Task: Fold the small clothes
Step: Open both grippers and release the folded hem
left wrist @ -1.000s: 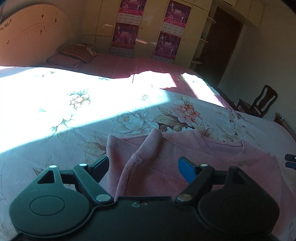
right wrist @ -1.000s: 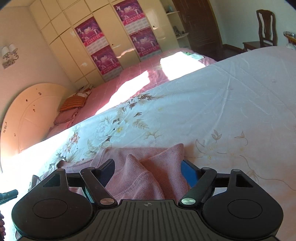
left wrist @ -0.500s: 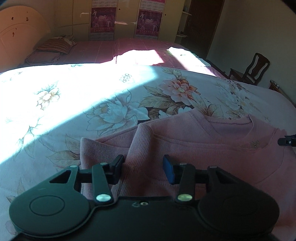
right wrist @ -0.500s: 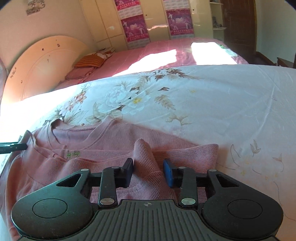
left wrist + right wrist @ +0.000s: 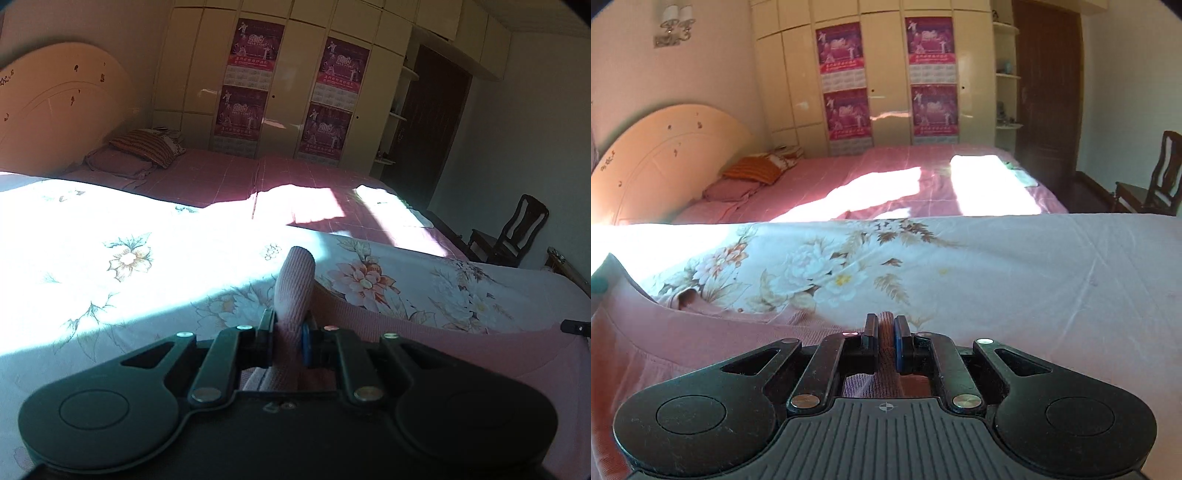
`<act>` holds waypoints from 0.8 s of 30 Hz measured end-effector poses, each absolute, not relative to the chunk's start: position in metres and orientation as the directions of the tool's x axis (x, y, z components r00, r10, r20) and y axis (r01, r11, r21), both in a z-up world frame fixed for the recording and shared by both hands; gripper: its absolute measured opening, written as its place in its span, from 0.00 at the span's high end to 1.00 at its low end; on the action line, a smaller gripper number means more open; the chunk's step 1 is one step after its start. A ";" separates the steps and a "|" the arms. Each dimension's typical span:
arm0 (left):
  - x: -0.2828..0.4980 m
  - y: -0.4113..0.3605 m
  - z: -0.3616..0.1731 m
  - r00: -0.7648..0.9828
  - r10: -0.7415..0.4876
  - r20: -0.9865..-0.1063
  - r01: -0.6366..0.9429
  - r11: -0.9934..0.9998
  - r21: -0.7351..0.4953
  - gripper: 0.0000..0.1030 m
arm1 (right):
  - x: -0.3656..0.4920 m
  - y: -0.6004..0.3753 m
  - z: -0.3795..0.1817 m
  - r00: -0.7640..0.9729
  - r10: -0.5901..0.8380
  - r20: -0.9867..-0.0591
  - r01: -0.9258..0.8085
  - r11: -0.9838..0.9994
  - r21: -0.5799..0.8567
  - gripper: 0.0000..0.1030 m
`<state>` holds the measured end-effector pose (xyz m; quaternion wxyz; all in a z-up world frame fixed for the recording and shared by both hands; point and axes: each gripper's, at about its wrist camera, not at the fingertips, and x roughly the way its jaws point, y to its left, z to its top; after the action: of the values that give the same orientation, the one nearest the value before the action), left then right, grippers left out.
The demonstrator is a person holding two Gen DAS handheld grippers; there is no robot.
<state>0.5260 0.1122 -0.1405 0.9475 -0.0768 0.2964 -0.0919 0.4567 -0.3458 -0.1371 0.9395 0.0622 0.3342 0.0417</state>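
Note:
A pink knit sweater point(image 5: 424, 332) lies spread on the floral bedspread point(image 5: 129, 258). My left gripper point(image 5: 290, 326) has its jaws closing on a pinched-up fold of the sweater point(image 5: 295, 280), which sticks up between the pads. In the right wrist view the same sweater point(image 5: 701, 339) stretches off to the left. My right gripper point(image 5: 885, 325) is pinched tight on a thin ridge of its knit, jaws closing to a narrow gap. The tip of the right gripper point(image 5: 576, 326) shows at the far right edge of the left wrist view.
Beyond the floral bedspread point(image 5: 1034, 266) lies a pink sheet point(image 5: 886, 177) with pillows point(image 5: 753, 173) by a rounded headboard point(image 5: 665, 155). A cream wardrobe point(image 5: 886, 74) with posters fills the back wall. A dark wooden chair point(image 5: 513, 236) and a door point(image 5: 432, 125) stand at right.
Both grippers' jaws went from wide open around bunched sweater fabric to pinched on it. Both views shifted, and the fabric now stands up from the bed between the pads.

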 end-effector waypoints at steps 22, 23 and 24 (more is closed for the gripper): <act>0.438 0.102 -0.145 0.764 -0.193 -0.615 0.178 0.980 -0.087 0.41 | 0.415 -0.284 -0.143 0.725 0.156 -0.671 -0.161 0.985 0.055 0.92; 0.430 0.097 -0.147 0.759 -0.204 -0.618 0.194 0.977 -0.084 0.41 | 0.409 -0.270 -0.148 0.720 0.170 -0.673 -0.192 0.980 0.043 0.92; 0.423 0.094 -0.151 0.749 -0.215 -0.627 0.207 0.974 -0.087 0.41 | 0.404 -0.260 -0.152 0.716 0.179 -0.675 -0.217 0.976 0.029 0.92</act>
<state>0.4231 0.0939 -0.1506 0.9351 -0.0058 0.3358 -0.1130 0.4042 -0.2603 -0.1523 0.9260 -0.0261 0.3612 0.1068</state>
